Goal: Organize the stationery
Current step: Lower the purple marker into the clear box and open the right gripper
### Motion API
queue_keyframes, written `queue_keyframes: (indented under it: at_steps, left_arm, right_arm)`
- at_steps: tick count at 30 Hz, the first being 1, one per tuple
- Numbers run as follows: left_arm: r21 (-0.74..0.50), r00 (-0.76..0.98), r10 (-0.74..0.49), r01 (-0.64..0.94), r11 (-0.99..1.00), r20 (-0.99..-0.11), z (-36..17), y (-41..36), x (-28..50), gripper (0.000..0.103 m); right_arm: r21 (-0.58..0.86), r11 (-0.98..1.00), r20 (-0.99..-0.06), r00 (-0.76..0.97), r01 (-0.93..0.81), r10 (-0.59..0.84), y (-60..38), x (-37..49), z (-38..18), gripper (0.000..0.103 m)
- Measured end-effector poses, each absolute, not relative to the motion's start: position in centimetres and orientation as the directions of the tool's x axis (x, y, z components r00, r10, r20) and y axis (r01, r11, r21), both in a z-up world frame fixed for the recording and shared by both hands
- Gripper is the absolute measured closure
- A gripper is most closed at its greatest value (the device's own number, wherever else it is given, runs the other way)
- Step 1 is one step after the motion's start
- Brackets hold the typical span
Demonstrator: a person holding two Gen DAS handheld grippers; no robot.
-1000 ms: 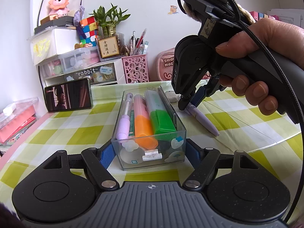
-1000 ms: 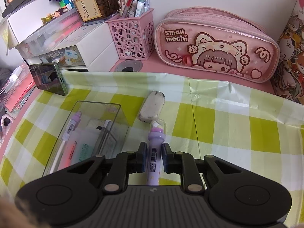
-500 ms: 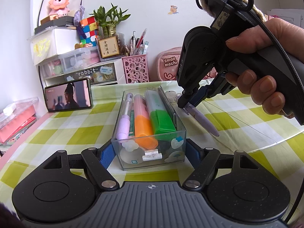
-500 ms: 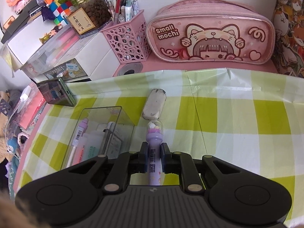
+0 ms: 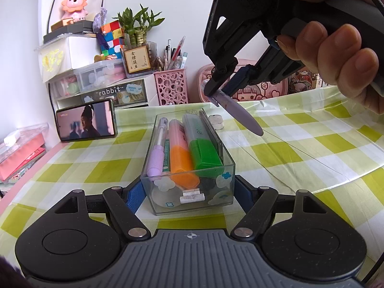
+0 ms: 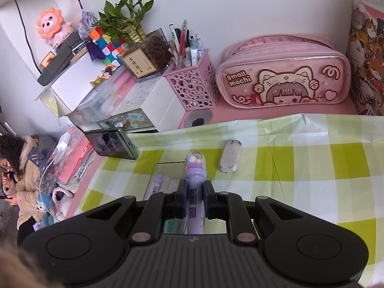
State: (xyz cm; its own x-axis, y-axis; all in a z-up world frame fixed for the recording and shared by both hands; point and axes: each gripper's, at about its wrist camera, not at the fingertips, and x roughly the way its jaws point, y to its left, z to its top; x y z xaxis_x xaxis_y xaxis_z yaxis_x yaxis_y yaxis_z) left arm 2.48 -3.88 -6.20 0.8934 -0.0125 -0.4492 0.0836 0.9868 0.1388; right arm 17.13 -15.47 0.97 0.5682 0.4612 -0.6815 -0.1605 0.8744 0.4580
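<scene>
A clear plastic box (image 5: pixel 168 193) stands on the checked tablecloth. It holds a lilac pen (image 5: pixel 156 158), an orange highlighter (image 5: pixel 181 160) and a green highlighter (image 5: pixel 205 154). My left gripper (image 5: pixel 189 192) is shut on the box's near end, a blue pad on each side. A hand holds my right gripper (image 5: pixel 223 88) in the air, up and to the right of the box. It is shut on a purple pen (image 6: pixel 195 168) with a clear domed cap. The pen (image 5: pixel 242 117) hangs tilted, clear of the cloth. In the right wrist view the box (image 6: pixel 165 168) lies just under the pen.
A white eraser (image 6: pixel 230 156) lies on the cloth beyond the box. A phone (image 5: pixel 87 120) leans at the back left. A pink mesh pen holder (image 5: pixel 171 86), drawer units and a pink pencil case (image 6: pixel 283 81) line the wall. A person (image 6: pixel 16 175) sits off the left edge.
My right gripper has risen with the purple pen, lifting it off the tablecloth and rolling a little. The left gripper and the box have stayed still.
</scene>
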Motion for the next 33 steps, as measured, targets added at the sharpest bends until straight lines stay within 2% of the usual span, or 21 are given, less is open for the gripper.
queue_keyframes:
  at_steps: [12,33]
  left_arm:
    - [0.139,0.893,-0.012,0.083,0.987,-0.449,-6.2,-3.9,2.5,0.029]
    - [0.139,0.894,-0.011,0.082,0.987,-0.449,-6.2,-3.9,2.5,0.029]
  right_arm:
    - [0.568,0.818,-0.673,0.521,-0.092,0.525,-13.3,17.6,-0.2,0.083]
    - [0.572,0.814,-0.661,0.532,-0.099,0.529,-11.8,17.4,-0.5,0.082]
